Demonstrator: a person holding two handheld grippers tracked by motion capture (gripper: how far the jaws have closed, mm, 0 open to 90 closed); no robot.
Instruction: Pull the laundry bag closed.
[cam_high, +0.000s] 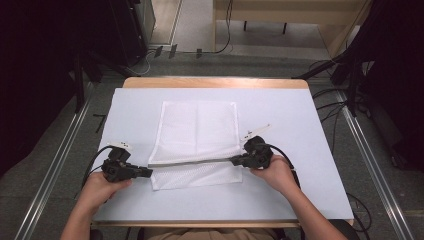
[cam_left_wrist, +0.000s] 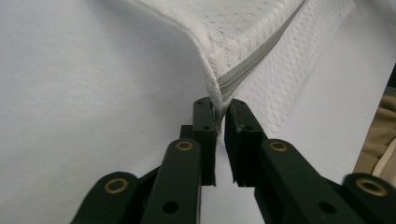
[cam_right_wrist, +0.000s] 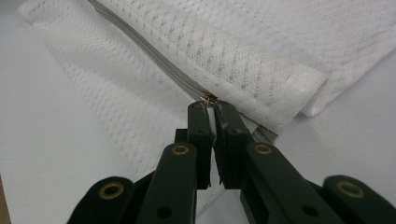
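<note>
One white mesh laundry bag (cam_high: 197, 142) lies flat on the pale sheet (cam_high: 300, 165) covering one wooden table (cam_high: 215, 82), with one grey zipper (cam_high: 192, 162) running across the bag near its front edge. Two grippers, two hands. The left gripper (cam_high: 146, 172) sits at the bag's left end of the zipper line, held by the person's left hand (cam_high: 102, 187); in the left gripper view its two black jaws stand narrow with a slim gap, and the bag's corner seam with the zipper end (cam_left_wrist: 219, 91) sits right at the fingertips (cam_left_wrist: 204, 108) — whether the pads actually press the fabric I cannot tell, the gap looks slightly loose. The right gripper (cam_high: 235, 160) is at the right end of the zipper, held by the right hand (cam_high: 275, 172); in the right gripper view its jaws are nearly closed, tips pinching at the small metal zipper pull (cam_right_wrist: 207, 98) just beyond the fingertips (cam_right_wrist: 200, 116), white fabric caught between the pads. The zipper runs taut from one set of tips to the other and casts a thin shadow on the mesh below it. Most of the bag lies beyond the fingers, one narrower strip of mesh on the near side of the zipper. One black cable (cam_high: 95, 162) trails from the left gripper, one from the right. Grippers well apart — the full bag width between them.
</note>
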